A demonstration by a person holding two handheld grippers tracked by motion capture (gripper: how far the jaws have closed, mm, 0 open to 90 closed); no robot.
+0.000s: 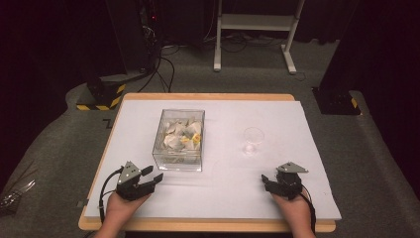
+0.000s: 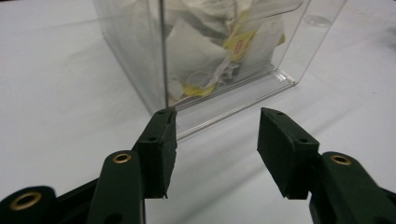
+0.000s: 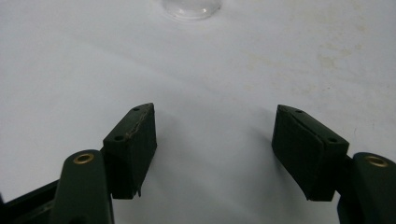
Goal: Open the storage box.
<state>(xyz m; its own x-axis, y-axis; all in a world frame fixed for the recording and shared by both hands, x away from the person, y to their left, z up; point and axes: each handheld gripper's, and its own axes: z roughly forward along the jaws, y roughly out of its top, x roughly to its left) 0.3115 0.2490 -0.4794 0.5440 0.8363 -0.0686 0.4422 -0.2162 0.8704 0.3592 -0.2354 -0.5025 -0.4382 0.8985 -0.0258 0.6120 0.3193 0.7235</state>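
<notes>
A clear plastic box [image 1: 179,140] full of white and yellow tea bags [image 1: 183,134] stands left of the table's middle. A small clear plastic cup [image 1: 253,140] stands upright to its right. My left gripper [image 1: 153,173] rests near the front left, open and empty, just short of the box's near corner [image 2: 164,100]. My right gripper [image 1: 265,180] rests near the front right, open and empty, with the cup's base [image 3: 190,7] ahead of it.
A white sheet [image 1: 218,193] covers the wooden table [image 1: 208,226]. Beyond the far edge stand a white frame's legs [image 1: 252,34], cables [image 1: 161,64] and a black-and-yellow striped base [image 1: 101,94] on grey carpet.
</notes>
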